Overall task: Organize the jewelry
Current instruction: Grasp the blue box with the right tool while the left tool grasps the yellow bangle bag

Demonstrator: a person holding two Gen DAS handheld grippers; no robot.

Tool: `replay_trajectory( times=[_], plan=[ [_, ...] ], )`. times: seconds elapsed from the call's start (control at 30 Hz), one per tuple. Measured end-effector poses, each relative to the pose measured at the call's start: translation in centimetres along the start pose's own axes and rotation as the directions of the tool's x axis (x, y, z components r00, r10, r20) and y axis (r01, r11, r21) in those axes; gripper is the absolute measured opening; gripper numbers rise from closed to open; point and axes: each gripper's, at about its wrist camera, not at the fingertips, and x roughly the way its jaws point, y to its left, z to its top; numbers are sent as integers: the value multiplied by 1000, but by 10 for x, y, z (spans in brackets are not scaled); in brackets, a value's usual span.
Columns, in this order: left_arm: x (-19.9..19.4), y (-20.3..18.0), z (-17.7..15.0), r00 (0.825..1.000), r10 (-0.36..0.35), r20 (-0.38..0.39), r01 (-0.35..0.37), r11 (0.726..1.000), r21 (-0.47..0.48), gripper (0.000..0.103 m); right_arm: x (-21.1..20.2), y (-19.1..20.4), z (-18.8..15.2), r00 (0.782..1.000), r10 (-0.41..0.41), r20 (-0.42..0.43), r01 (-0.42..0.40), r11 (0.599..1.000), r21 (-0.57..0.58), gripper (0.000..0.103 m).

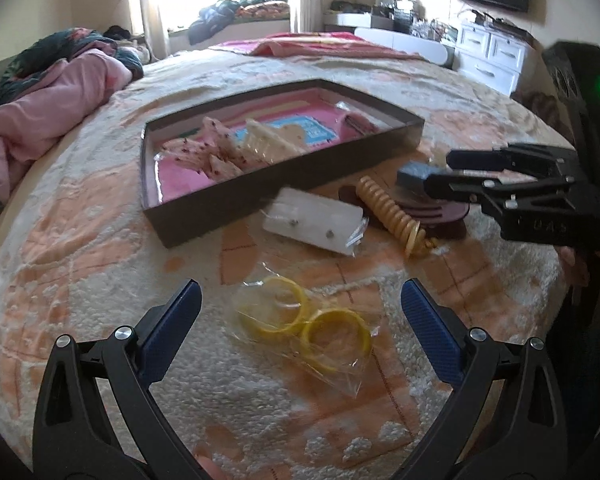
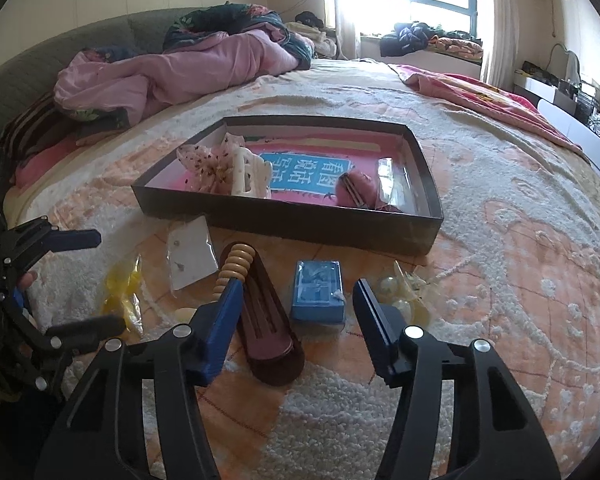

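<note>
So the whole thing is laid out on a bed with a fuzzy cream and peach patterned blanket [image 1: 100, 240]. There's a shallow dark cardboard box tray [image 2: 300, 222] sitting in the middle of it, with a pink sheet lining the bottom. Inside the tray: a pink speckled fabric bow [image 2: 208, 166], a cream plastic claw hair clip [image 2: 246, 178] right against it, and a small pink hair clip [image 2: 354, 190] off toward the right end.

Just in front of the tray there's a bunch of loose stuff: a clear plastic bag with two yellow rings [image 1: 306, 326], a white card with two stud earrings in a clear sleeve [image 1: 314, 220], a dark maroon flat hair clip [image 2: 270, 328] with a beaded tan spiral piece [image 2: 236, 270] lying across its far end, and a small blue rectangular box [image 2: 318, 292]. To the right of the blue box there's some pale yellowish clear piece [image 2: 404, 292], can't really make out what it is.

Left gripper [image 1: 300, 308] hangs over the yellow ring bag with its jaws spread wide on either side, nothing pinched. Right gripper [image 2: 296, 320] is down low with the blue box and maroon clip between its fingers, jaws partway apart and not touching the box.
</note>
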Motion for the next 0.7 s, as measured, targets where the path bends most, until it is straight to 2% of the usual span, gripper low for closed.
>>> replay_trajectory(
  times=[0.3, 0.7],
  plan=[
    [20, -2, -5, 997, -19, -69, 19, 1000, 4, 91, 22, -6, 2, 999, 15, -40, -14, 1000, 18, 45],
    [19, -9, -5, 998, -25, -66, 27, 999, 32, 71, 37, -18, -1, 997, 23, -72, -17, 997, 78, 31]
  ],
)
